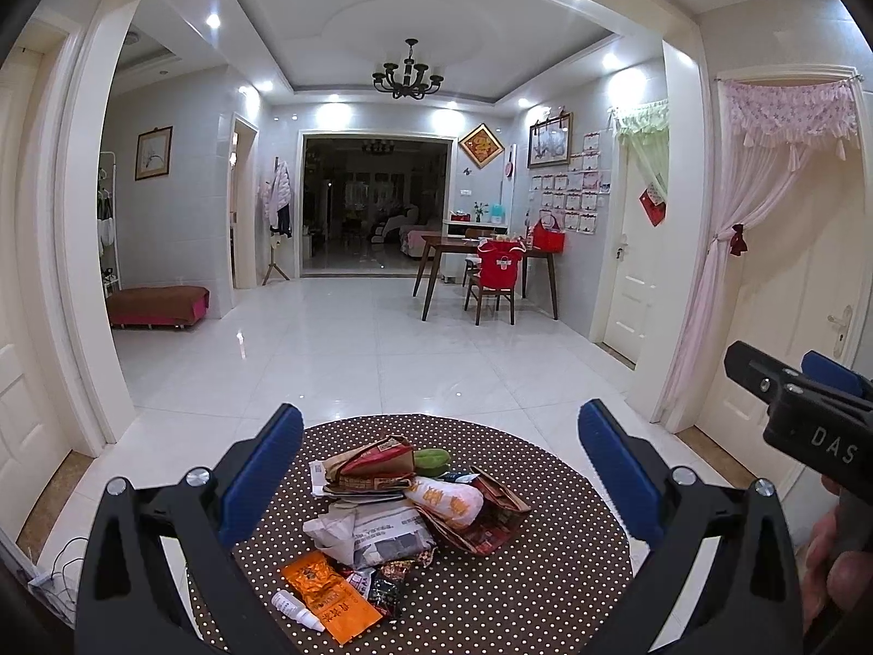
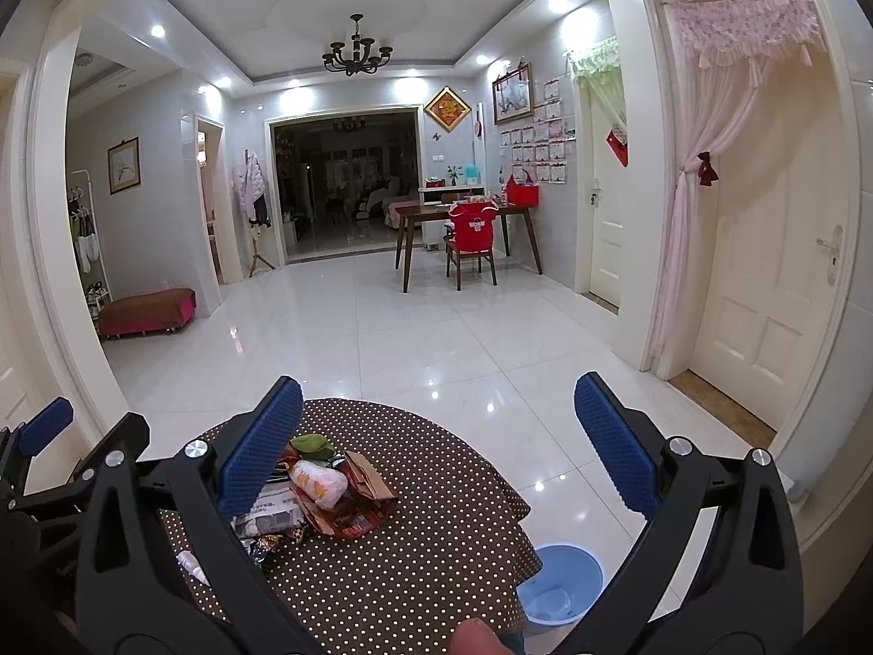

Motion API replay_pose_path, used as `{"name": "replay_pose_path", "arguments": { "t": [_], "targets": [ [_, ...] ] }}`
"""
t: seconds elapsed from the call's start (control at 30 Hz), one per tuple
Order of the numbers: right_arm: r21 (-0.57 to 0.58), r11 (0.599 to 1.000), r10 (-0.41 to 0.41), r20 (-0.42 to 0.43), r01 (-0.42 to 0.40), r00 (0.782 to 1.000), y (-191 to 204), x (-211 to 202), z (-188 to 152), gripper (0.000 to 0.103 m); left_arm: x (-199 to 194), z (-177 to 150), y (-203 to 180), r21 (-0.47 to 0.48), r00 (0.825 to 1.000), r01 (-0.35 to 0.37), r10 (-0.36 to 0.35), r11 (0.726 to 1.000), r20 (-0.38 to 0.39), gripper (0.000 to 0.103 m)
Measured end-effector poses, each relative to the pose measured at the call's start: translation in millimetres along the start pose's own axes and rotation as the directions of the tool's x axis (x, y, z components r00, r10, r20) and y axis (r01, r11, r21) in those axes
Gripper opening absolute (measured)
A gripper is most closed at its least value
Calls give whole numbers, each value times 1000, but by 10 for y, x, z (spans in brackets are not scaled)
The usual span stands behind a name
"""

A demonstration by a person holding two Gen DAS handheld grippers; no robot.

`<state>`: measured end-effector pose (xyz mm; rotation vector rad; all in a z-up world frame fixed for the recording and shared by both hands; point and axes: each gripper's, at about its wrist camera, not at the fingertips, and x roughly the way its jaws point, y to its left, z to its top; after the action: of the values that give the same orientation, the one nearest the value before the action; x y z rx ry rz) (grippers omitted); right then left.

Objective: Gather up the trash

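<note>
A heap of trash [image 1: 404, 507] lies in the middle of a round table with a brown polka-dot cloth [image 1: 545, 573]: crumpled paper, red and brown wrappers, a yellow-white wrapper [image 1: 447, 496], a green piece [image 1: 431, 461], an orange packet [image 1: 327, 595] and a small white bottle [image 1: 297, 608]. My left gripper [image 1: 439, 417] hangs open above the heap, its blue pads wide apart and empty. My right gripper [image 2: 436, 387] is open too, over the right half of the table, with the trash heap [image 2: 322, 486] low and left of it. On the floor below the table edge stands a blue bin [image 2: 562, 584].
The right gripper [image 1: 780, 365] shows at the right edge of the left wrist view, held by a hand [image 1: 835, 573]. The left gripper [image 2: 90, 426] shows at the left of the right wrist view. White tiled floor [image 2: 409, 338] stretches to a dining table and chair [image 2: 472, 240]. Doors with curtains line the right wall.
</note>
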<state>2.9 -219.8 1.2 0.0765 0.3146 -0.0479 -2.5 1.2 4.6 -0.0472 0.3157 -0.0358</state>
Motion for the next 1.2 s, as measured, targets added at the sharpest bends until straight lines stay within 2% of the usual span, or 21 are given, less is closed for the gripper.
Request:
{"name": "replay_pose_path", "arguments": {
  "t": [0.63,0.93,1.03,1.2],
  "targets": [
    [3,1000,14,11,-14,1000,55,-3,25,98,-14,-11,9,0,1000,-1,1,1000,3,99],
    [-23,1000,21,-6,-21,1000,115,149,44,98,91,-33,110,-17,1000,-16,16,1000,-10,99],
    [-31,999,20,-30,-21,999,124,274,7,98,219,-121,216,-27,998,-40,39,999,-48,99],
    [-39,999,10,-116,-15,993,131,634,-150,98,458,-338,465,-46,988,-82,75,996,-133,99]
  ]
}}
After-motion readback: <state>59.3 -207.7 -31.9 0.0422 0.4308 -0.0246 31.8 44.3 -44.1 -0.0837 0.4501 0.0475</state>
